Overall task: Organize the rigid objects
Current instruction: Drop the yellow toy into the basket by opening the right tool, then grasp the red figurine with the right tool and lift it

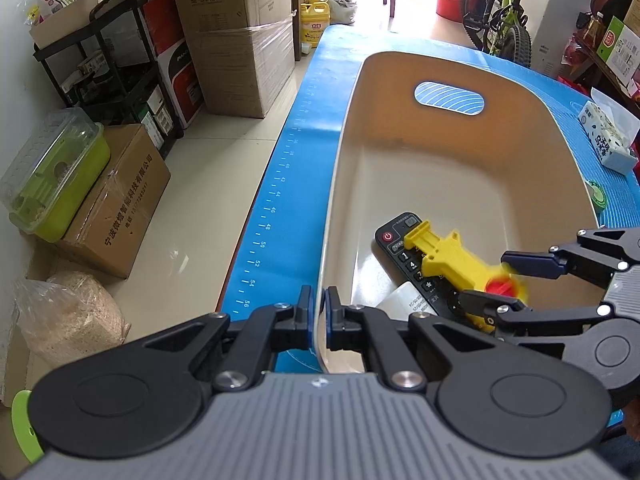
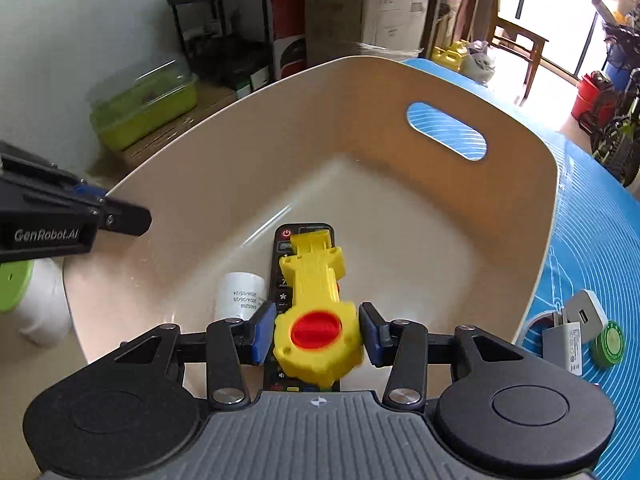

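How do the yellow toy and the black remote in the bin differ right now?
The yellow toy is bright plastic with a red round knob; the remote is flat, black and covered in buttons. The toy sits between the pads of the right tool, over the basin floor; the remote lies loose on the floor of the bin. The toy lies across the top of the remote, hiding much of it. Both point lengthwise toward the bin's handle slot.
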Demonstrator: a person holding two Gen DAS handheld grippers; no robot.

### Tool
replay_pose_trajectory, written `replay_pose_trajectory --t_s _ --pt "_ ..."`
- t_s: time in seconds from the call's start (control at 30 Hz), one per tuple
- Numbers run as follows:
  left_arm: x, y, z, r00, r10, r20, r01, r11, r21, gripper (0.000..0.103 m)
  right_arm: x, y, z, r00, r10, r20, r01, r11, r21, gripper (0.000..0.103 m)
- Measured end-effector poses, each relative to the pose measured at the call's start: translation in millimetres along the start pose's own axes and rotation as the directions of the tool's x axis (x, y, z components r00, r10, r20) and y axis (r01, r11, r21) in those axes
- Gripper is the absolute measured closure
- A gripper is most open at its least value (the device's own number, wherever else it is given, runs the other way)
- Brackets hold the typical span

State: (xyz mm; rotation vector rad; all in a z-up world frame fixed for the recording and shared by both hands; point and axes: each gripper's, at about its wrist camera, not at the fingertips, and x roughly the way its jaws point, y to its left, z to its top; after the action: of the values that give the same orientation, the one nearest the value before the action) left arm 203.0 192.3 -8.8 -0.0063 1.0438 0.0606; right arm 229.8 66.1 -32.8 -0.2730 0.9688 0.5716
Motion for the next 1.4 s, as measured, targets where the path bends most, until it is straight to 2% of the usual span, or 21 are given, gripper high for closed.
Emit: replay_pose_trajectory --t_s 0.03,0.07,0.13,0.27,0.47,0.57,0.8,0.93,1.13,1.4 --pt "0.0 -0.1 0.0 1.0 0.0 0.0 0.0 1.0 0.0 0.096 -3.0 -1.6 0.3 1.0 0.005 0.01 -0.005 1.0 0.007 0.052" --pt "0.0 -0.3 0.0 1.0 0.0 0.0 0.0 1.0 0.0 0.096 -7.0 -3.9 0.2 1.0 0.003 0.023 -0.004 1.0 0.016 0.045" --pt "-0.1 -0.7 -0.1 1.0 0.002 0.0 -0.002 1.0 0.002 0.096 -19.1 -11.1 1.0 0.998 0.013 0.06 -0.015 0.999 0.034 0.042" --pt "-0.1 -0.9 0.2 1.0 0.001 0.0 -0.001 1.0 0.001 0.096 -51.2 -30.6 4.0 0.988 -0.015 0.153 0.004 0.998 0.07 0.029" --pt "-0.3 -1.0 0.2 1.0 0.001 0.0 -0.001 1.0 0.003 0.096 -90.0 -79.7 -7.5 0.97 -0.105 0.22 0.062 0.979 0.192 0.021" --pt "-0.3 -0.5 -0.3 1.0 0.001 0.001 -0.001 1.0 0.004 0.096 -94.9 -107.3 -26.4 0.965 -0.166 0.204 0.11 0.959 0.26 0.02" --pt "-0.3 -0.6 -0.3 1.0 0.002 0.001 -0.002 1.0 0.004 0.096 -69.4 -171.9 -76.2 0.963 -0.263 0.054 0.215 0.876 0.432 0.02" --pt "0.0 0.3 -0.1 1.0 0.002 0.001 -0.002 1.0 0.006 0.096 -45.9 -197.6 -98.2 0.962 -0.271 -0.024 0.247 0.834 0.493 0.02" --pt "0.1 -0.6 -0.1 1.0 0.006 0.001 -0.006 1.0 0.012 0.096 -22.1 -212.7 -116.9 0.968 -0.244 -0.058 0.24 0.83 0.504 0.021" --pt "-0.4 -2.8 -1.1 1.0 0.012 0.003 -0.012 1.0 0.014 0.095 -3.3 -226.3 -112.1 0.984 -0.177 -0.008 0.154 0.832 0.533 0.023"
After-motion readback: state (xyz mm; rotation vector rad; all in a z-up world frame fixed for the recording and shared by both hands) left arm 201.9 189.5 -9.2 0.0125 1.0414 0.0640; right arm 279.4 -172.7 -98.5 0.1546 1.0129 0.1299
